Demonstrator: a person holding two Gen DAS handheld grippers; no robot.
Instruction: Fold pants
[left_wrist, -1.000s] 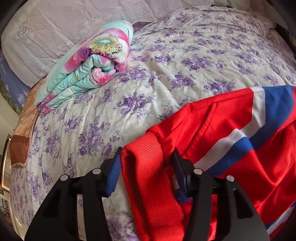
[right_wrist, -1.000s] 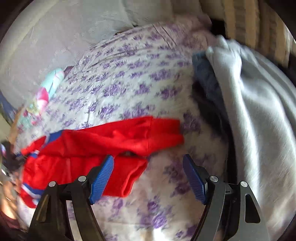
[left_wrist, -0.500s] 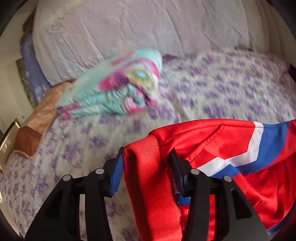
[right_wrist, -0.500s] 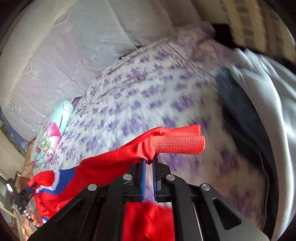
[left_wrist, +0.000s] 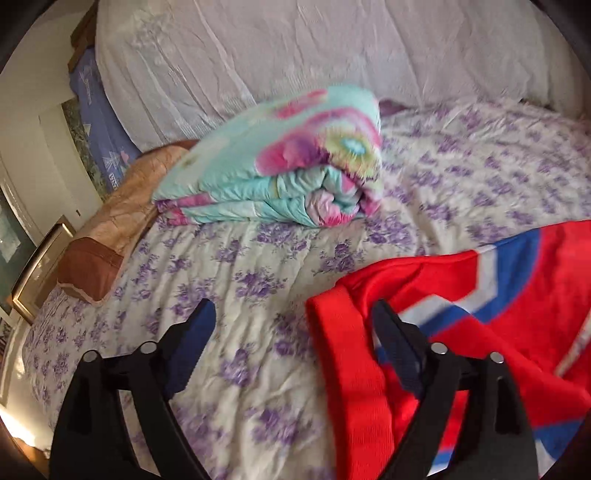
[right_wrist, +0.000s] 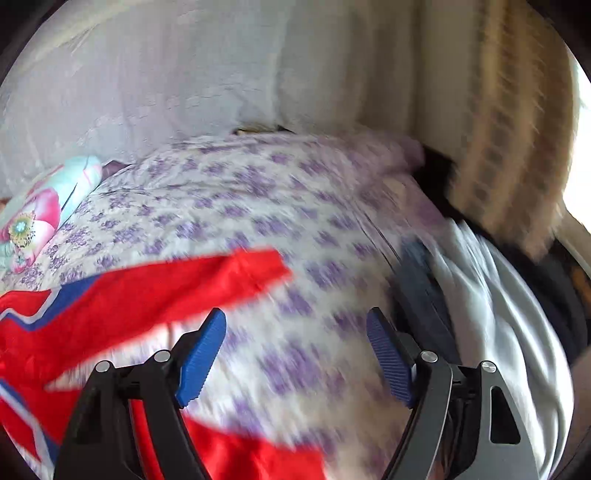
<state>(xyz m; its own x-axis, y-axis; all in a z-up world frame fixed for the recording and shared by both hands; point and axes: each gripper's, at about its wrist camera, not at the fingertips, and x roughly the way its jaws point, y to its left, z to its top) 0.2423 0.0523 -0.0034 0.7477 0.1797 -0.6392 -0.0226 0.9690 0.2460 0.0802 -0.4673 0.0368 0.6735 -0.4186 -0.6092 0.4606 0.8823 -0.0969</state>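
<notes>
The red pants (left_wrist: 491, 332) with blue and white stripes lie on the purple-flowered bedspread (left_wrist: 236, 273). In the left wrist view my left gripper (left_wrist: 291, 328) is open; the ribbed red waistband (left_wrist: 351, 369) lies between its fingers, against the right one, ungripped. In the right wrist view the pants (right_wrist: 122, 306) lie at the left, one leg end (right_wrist: 255, 266) reaching toward the middle. My right gripper (right_wrist: 295, 343) is open and empty above the bedspread (right_wrist: 258, 192), to the right of the pants. The view is blurred.
A folded turquoise and pink floral quilt (left_wrist: 295, 162) lies at the back of the bed. A brown pillow (left_wrist: 110, 229) sits at the left edge. A pale grey blanket (right_wrist: 491, 302) and dark clothes (right_wrist: 417, 280) lie at the bed's right side. A white-covered headboard (left_wrist: 332, 55) stands behind.
Both grippers have opened and let go of the pants. The left one held the waistband, the right one held the leg end half a second ago. The pants have dropped onto the bed.
</notes>
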